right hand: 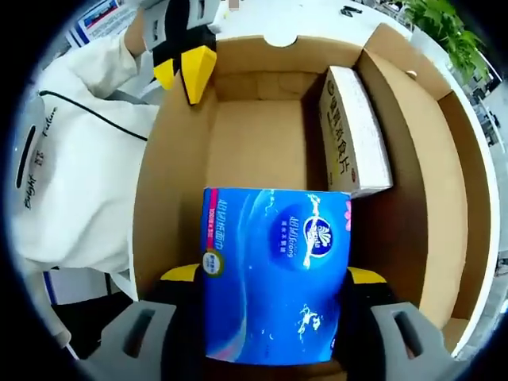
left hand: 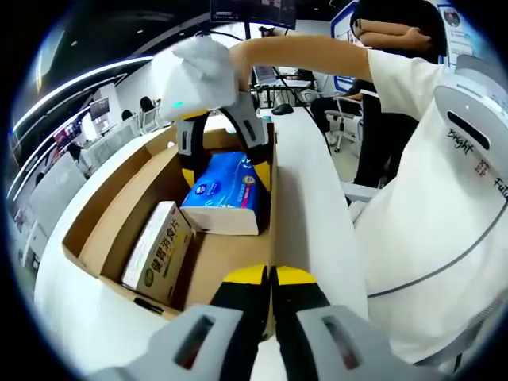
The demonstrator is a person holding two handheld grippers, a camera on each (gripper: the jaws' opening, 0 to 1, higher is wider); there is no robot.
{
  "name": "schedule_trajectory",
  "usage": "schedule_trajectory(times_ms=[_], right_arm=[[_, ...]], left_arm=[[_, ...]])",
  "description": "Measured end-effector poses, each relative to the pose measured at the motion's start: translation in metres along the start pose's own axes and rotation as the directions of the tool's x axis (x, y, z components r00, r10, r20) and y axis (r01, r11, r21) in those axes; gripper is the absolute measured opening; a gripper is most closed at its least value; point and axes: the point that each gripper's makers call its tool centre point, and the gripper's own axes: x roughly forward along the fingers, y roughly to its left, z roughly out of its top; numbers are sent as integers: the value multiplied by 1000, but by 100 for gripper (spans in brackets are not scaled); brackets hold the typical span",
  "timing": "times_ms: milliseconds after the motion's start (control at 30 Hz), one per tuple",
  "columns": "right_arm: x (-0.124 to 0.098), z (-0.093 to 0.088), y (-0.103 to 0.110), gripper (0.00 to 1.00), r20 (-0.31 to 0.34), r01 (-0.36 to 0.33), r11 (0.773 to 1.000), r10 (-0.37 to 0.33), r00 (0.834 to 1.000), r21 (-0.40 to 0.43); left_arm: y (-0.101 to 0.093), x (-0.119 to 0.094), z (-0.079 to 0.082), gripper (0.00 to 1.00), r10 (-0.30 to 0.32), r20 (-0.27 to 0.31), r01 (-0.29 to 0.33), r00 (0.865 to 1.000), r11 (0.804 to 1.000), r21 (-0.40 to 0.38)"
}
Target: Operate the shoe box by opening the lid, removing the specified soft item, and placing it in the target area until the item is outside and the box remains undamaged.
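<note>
1. Blue tissue pack point(right hand: 274, 274) sits squeezed between the right gripper point(right hand: 274, 278) jaws, inside the shoe box point(right hand: 171, 190).
2. Left gripper point(left hand: 270, 278) jaws are pressed together at the box's edge.
3. A small white box point(right hand: 355, 131) lies beside the pack.

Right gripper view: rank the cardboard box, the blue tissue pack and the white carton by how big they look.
1. Cardboard box, largest.
2. Blue tissue pack, held between the right gripper jaws, near the camera, so it looks enlarged.
3. White carton, smallest; its true size against the pack is unsure.
</note>
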Motion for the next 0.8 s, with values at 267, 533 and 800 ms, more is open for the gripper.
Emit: schedule_trajectory(times_ms=[267, 533, 800], right_arm=[[6, -2, -2, 77, -36, 0, 1000, 0, 999, 2], [13, -7, -2, 79, -96, 8, 1000, -8, 995, 0], [14, -10, -9, 81, -135, -13, 1000, 13, 991, 6]], left_arm=[[0, 0, 0, 2, 2, 0, -2, 1000, 1000, -1], [-1, 0, 0, 2, 0, 0, 0, 1000, 1000, 4], [0, 1, 1, 2, 7, 5, -7, 1000, 1000, 9]])
